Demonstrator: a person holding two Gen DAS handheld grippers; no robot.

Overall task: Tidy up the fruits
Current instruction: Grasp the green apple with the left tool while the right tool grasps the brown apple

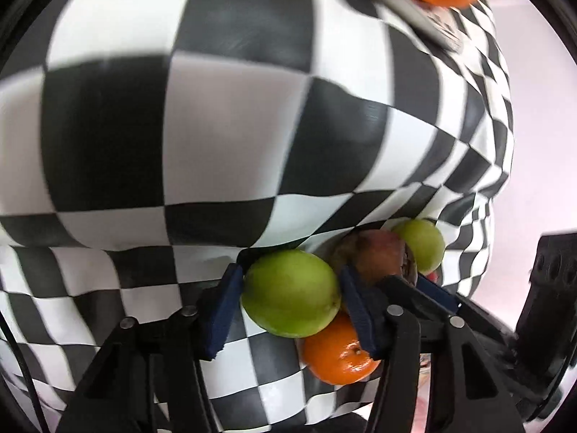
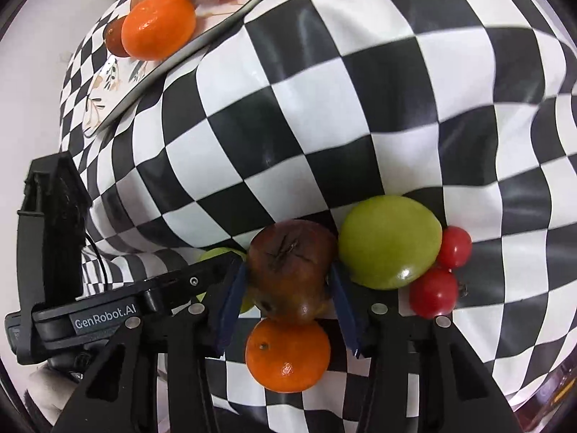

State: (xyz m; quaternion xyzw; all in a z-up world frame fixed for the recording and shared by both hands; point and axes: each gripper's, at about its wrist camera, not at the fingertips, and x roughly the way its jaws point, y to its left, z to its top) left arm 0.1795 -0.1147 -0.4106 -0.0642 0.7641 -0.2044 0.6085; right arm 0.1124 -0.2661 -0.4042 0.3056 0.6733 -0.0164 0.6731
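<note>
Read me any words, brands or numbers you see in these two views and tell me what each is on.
"GenRobot.AI": on the side of the left gripper, seen in the right wrist view.
The tray carries only leaf drawings, no words.
Nothing readable in the left wrist view.

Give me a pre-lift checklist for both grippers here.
1. Left gripper astride the green fruit, pads on both sides: ok.
2. Right gripper astride the brown fruit, pads at its flanks: ok.
3. Firm grip on either fruit: cannot tell.
4. Grippers clear of each other: not ok, they stand side by side and crowded.
5. Orange touching the brown fruit may roll on lifting: not ok.
6. Free room on the tray: ok.
</note>
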